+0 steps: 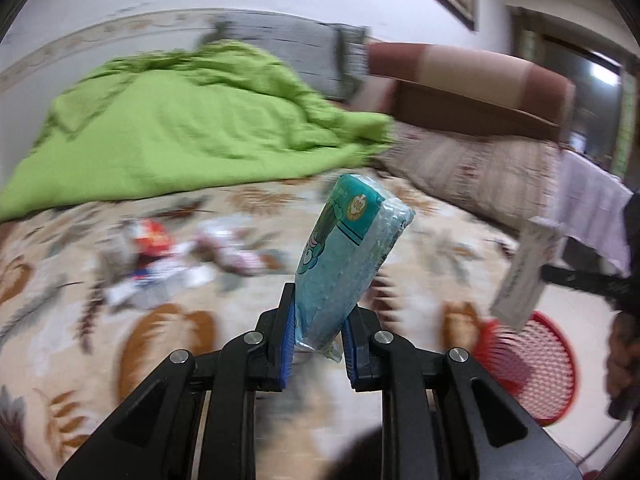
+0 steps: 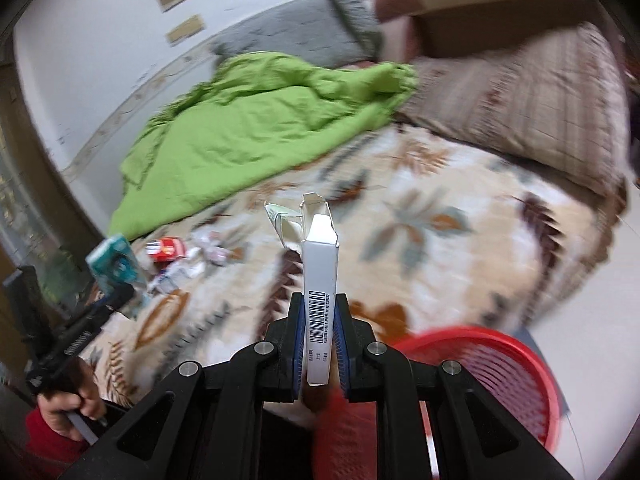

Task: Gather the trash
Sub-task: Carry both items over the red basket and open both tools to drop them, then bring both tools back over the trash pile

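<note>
We are mid-carry: left gripper (image 1: 318, 334) pinches a tissue pack (image 1: 352, 256), right gripper (image 2: 320, 340) pinches an opened carton (image 2: 320, 280). Next, release over the red basket (image 2: 520, 368) at four o'clock.

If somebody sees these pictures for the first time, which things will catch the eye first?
First, each tongs holds trash: the left tongs grip a blue tissue pack, the right tongs a white carton. Behind lies a bright green quilt on the bed, and a red basket stands beside it at lower right.
</note>
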### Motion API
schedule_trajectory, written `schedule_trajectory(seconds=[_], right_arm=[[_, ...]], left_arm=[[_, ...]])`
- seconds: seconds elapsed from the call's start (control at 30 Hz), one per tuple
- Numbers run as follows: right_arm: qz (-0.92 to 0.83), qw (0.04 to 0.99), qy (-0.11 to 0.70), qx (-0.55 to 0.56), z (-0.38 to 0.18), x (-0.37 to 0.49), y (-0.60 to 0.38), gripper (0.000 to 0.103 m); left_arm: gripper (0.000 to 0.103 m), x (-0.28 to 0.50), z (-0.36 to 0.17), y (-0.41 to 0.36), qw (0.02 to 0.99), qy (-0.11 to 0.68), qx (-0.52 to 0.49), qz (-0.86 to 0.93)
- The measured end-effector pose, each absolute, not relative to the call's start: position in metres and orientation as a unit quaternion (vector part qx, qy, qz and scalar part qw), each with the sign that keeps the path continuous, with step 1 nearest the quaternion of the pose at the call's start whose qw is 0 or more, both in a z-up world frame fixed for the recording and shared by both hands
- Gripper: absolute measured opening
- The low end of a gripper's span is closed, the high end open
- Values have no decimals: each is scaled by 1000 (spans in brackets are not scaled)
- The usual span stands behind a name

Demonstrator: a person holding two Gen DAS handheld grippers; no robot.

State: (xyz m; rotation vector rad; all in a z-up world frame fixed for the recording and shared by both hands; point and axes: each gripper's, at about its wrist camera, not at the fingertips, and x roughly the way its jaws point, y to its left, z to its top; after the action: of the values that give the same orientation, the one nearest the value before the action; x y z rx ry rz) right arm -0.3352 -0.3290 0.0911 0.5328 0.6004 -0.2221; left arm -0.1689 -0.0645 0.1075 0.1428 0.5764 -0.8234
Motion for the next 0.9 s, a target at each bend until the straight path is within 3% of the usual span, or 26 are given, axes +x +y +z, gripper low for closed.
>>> schedule_trajectory(seconds=[0.23, 0.5, 0.57, 0.63, 0.7, 0.9], right_arm=[[-153, 898, 302, 281, 76, -390, -360, 15], [-170, 889, 301, 300, 65, -422, -373, 17], [-173, 889, 297, 302, 66, -428, -374, 33], [-179, 892, 286, 302, 69, -434, -375, 42], [-181, 895, 277, 299, 74, -438, -376, 42], [-160, 902, 267, 300, 85, -430, -370, 45]], left_arm=[[19, -230, 110, -138, 797, 312, 91, -508], [21, -274, 79, -212, 720, 386, 132, -561], [30, -279, 74, -221, 710, 398, 136, -564], [39, -280, 74, -223, 710, 401, 129, -564], [49, -282, 80, -217, 718, 392, 129, -560], [59, -279, 102, -194, 748, 366, 127, -539]])
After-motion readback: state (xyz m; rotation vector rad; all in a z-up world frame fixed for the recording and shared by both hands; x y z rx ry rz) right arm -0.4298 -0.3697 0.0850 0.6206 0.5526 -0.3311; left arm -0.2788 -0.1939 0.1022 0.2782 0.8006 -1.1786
